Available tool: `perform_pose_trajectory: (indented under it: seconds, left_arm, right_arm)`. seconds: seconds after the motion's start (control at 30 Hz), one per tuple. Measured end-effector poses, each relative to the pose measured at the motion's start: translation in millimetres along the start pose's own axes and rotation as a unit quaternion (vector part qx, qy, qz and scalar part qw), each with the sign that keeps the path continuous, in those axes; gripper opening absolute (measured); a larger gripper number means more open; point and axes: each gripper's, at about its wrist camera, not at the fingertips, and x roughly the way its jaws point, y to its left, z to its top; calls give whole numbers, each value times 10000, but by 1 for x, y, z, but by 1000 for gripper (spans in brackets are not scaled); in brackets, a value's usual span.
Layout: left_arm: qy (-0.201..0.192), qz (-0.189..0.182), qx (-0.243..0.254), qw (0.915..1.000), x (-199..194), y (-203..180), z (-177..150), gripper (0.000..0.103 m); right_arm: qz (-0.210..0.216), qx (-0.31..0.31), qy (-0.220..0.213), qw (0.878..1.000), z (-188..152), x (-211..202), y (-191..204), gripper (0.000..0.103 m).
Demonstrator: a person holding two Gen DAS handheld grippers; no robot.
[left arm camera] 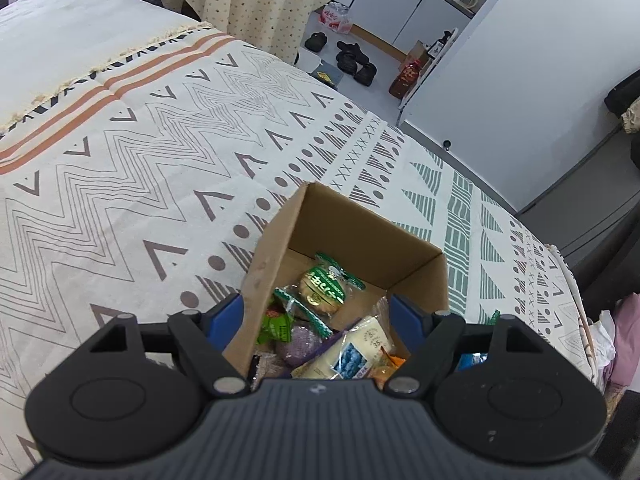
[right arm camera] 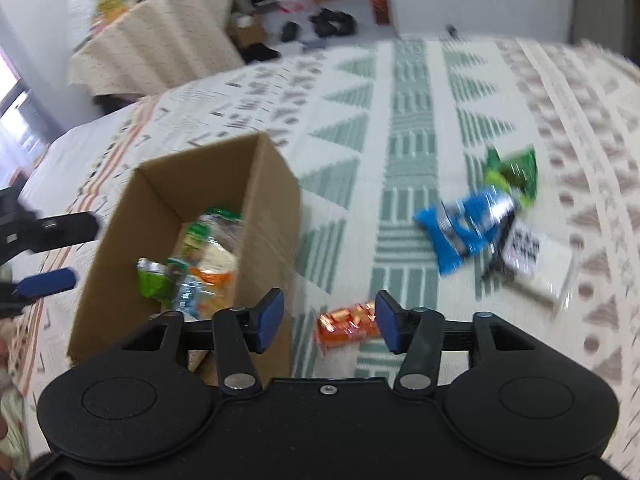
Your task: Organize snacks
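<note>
Sitting on a bed (left arm camera: 120,140) covered with a patterned spread, an open cardboard box (left arm camera: 372,240) holds several wrapped snacks, among them a round cookie in a green wrapper (left arm camera: 322,288) and a pale packet with a blueberry picture (left arm camera: 352,354). The left tongs (left arm camera: 316,316) hang directly above the box, pointing down into it, their blue pads spread wide to either side of the opening, gripping nothing. The right tongs (right arm camera: 326,322) hover low over the bed just beside the box, also spread apart and empty, with an orange snack packet (right arm camera: 346,322) lying on the spread between their blue pads. Farther out lie a blue packet (right arm camera: 464,232), a green packet (right arm camera: 514,172) and a clear white pack (right arm camera: 536,264), close together and blurred.
</note>
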Motion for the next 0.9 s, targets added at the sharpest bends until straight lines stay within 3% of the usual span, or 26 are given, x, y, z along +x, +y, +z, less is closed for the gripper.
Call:
perform_pose_trajectory:
  seconds: [0.33, 0.57, 0.7, 0.9]
  left_arm:
    - [-19, 81, -65, 9999, 5, 8, 6, 79]
    - [24, 146, -126, 9998, 9, 13, 5, 79]
    - [34, 161, -192, 9997, 10, 14, 5, 79]
    - [16, 147, -212, 9997, 7, 13, 3, 79]
  right_arm:
    - [-86, 1202, 446, 9917, -6, 34, -24, 52]
    - [-341, 1180, 638, 9904, -7, 52, -26, 49]
    - [-490, 957, 619, 9923, -6, 50, -23, 33]
    - [-468, 886, 339, 9944, 0, 34, -29, 27]
